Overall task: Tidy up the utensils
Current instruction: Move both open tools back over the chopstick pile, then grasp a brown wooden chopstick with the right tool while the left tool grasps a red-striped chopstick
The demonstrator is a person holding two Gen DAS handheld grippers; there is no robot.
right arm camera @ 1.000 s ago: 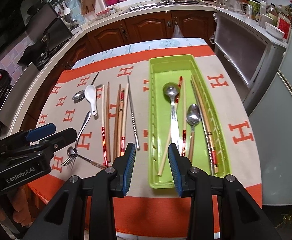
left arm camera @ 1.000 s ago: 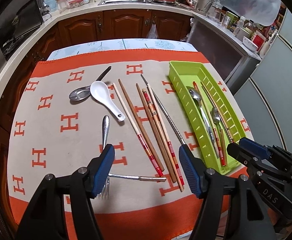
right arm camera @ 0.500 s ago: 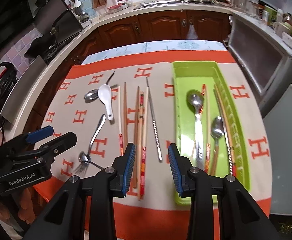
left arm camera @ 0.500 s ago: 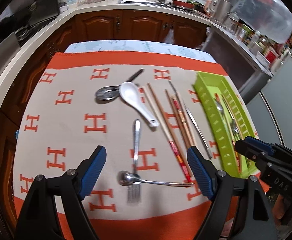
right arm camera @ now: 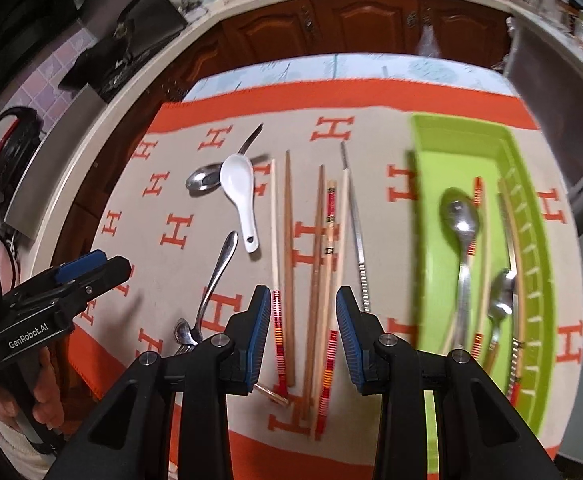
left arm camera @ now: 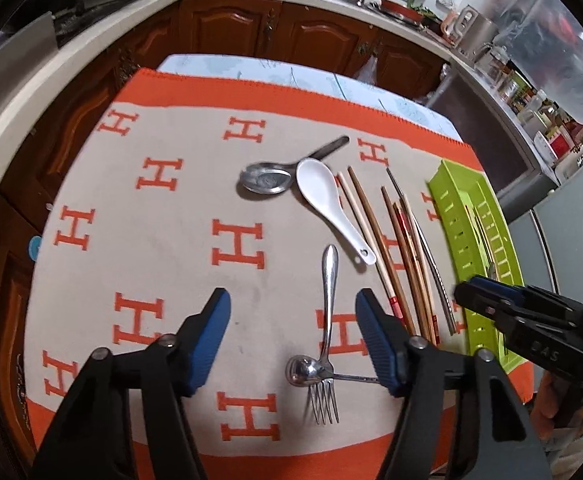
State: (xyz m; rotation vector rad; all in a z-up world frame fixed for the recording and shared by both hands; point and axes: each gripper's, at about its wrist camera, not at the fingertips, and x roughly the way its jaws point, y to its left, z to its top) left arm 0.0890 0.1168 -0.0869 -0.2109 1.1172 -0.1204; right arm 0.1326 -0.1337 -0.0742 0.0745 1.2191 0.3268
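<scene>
On the orange-and-beige cloth lie a steel fork (left arm camera: 328,320), a small steel spoon (left arm camera: 303,370) crossing under it, a white ceramic spoon (left arm camera: 327,202), a flat steel spoon (left arm camera: 269,178) and several chopsticks (left arm camera: 395,256). My left gripper (left arm camera: 293,338) is open and empty, hovering over the fork. My right gripper (right arm camera: 303,334) is open and empty above the near ends of the chopsticks (right arm camera: 315,280). The green tray (right arm camera: 423,240) on the right holds two steel spoons (right arm camera: 461,220) and several chopsticks. The white spoon (right arm camera: 239,188) and fork (right arm camera: 217,276) lie left of my right gripper.
The tray's side (left arm camera: 457,236) shows at the right in the left wrist view, with the right gripper's body (left arm camera: 531,324) beside it. The left gripper's body (right arm camera: 51,304) shows at the left in the right wrist view. Wooden cabinets (left arm camera: 291,36) and a counter lie beyond the table.
Both grippers have moved left. The left one went from over the chopsticks to over the fork. The right one went from the tray's edge to over the chopsticks. Both stayed open.
</scene>
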